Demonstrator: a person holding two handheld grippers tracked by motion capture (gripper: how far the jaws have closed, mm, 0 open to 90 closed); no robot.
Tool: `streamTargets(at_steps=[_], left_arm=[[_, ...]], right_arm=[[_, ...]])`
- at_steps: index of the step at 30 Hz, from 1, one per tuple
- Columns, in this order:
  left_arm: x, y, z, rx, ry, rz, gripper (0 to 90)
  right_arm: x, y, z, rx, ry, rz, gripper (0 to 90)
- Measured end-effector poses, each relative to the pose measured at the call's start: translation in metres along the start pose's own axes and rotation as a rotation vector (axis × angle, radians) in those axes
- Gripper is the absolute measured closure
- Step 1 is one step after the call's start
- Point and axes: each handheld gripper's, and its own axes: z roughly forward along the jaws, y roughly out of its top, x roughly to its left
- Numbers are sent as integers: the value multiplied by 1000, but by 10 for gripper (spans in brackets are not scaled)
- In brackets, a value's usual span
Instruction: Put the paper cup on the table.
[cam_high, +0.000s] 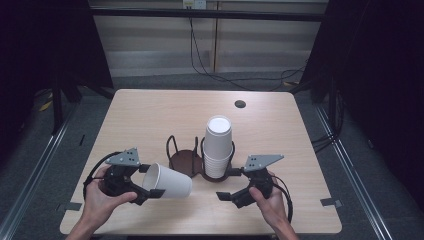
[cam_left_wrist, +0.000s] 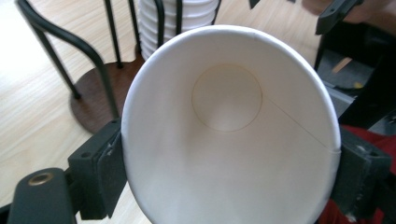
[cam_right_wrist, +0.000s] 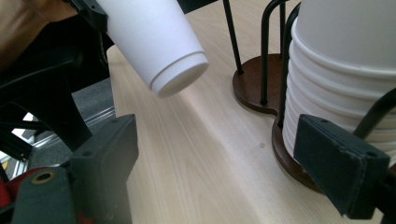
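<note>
So the left gripper has its fingers clamped on a white paper cup, tipped sideways at lower left of centre. The right gripper sits lower right, fingers spread wide, holding nothing. The cup stack stands in the wire holder mid-worktop.

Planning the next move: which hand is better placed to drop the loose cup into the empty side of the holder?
Left, probably. The left gripper already clamps the cup beside the holder's empty side. The right gripper is open by the stack.
</note>
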Motion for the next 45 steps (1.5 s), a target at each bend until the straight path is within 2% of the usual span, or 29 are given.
streamTargets(at_steps=[4,10,13,16,17,19,20,23,25,26,28,32,36,38,39,41,43,44,45], left_arm=[[5,1,-6,42,26,3,134],[14,-1,-17,62,67,-14,130],[25,-3,-26,102,97,-29,126],[30,-4,-27,120,116,-33,125],[36,-4,-28,129,135,-46,125],[37,-4,-29,130,137,-52,124],[41,-3,-30,150,156,-58,123],[46,-2,-31,174,189,-49,118],[48,-2,-29,179,191,-56,118],[49,-2,-27,195,205,-54,118],[52,0,-24,222,203,-53,119],[55,6,-21,242,223,-44,119],[61,10,-19,266,223,-38,118],[64,13,-17,271,230,-55,117],[66,14,-18,289,224,-47,117],[69,16,-16,310,241,-46,117],[71,17,-16,314,242,-50,118],[73,18,-17,307,262,-36,118],[75,18,-18,303,265,-41,118]], right_arm=[[-1,0,-2,-4,-11,0,142],[-1,-1,-2,2,-9,5,142],[0,-1,-1,11,-7,-2,141],[-1,-1,2,26,-16,-5,142],[-1,-2,2,27,-14,-3,142],[-1,-2,3,26,-12,-3,141],[-1,-2,3,27,-14,-4,142],[-1,-2,3,27,-12,-2,142],[-1,-2,3,28,-13,0,142],[-1,-3,3,24,-11,1,141],[0,-2,2,25,-14,-2,142],[0,-2,2,25,-13,-5,142],[-1,-3,3,25,-8,-2,142],[0,-3,3,30,-14,-6,142],[0,-3,3,28,-13,-6,142],[0,-3,3,30,-16,-6,141],[0,-3,3,27,-15,-6,142],[0,-3,2,23,-15,-6,142],[0,-3,2,23,-16,-6,142]])
